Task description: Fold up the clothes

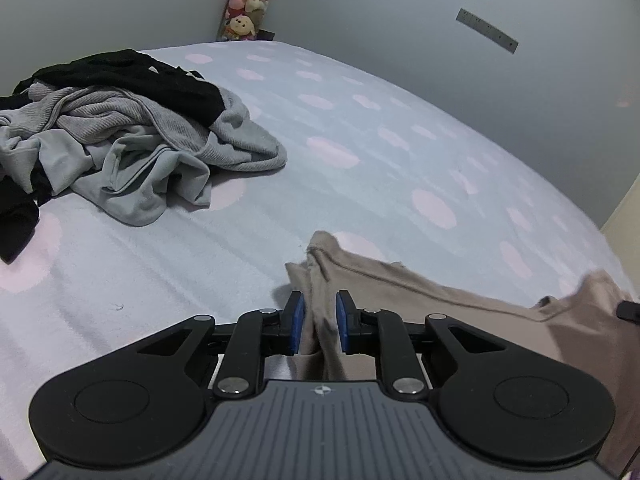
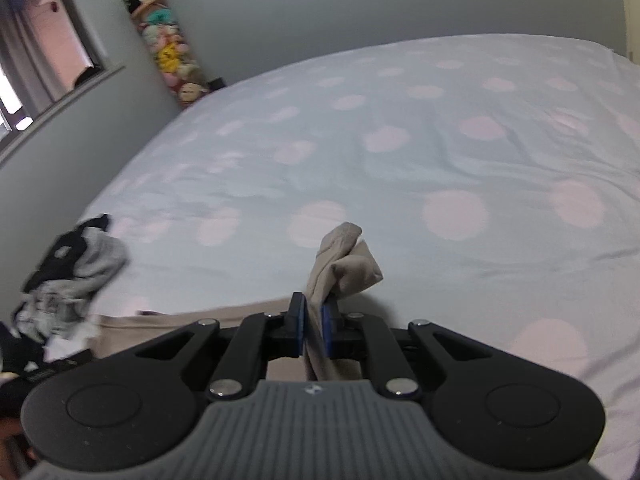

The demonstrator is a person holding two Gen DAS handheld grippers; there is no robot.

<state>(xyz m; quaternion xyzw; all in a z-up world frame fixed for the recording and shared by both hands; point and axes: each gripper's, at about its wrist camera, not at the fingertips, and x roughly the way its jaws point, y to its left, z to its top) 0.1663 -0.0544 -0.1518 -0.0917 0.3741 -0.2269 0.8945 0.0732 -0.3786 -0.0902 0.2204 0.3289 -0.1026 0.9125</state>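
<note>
Tongs clamped on beige garment, both sides!
Left tongs (image 1: pixel 319 322) and right tongs (image 2: pixel 314 326) each pinch the beige garment (image 1: pixel 400 292) at the bed's (image 1: pixel 360 152) near edge.

Dotted bed (image 1: pixel 360 168) holds a clothes pile (image 1: pixel 132 132) (grey, black).

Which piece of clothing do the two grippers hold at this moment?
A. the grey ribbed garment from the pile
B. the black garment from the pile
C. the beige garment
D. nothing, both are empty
C: the left gripper and the right gripper each pinch a fold of the beige garment between blue pads, while the pile of grey and black clothes lies untouched on the bed.
</note>
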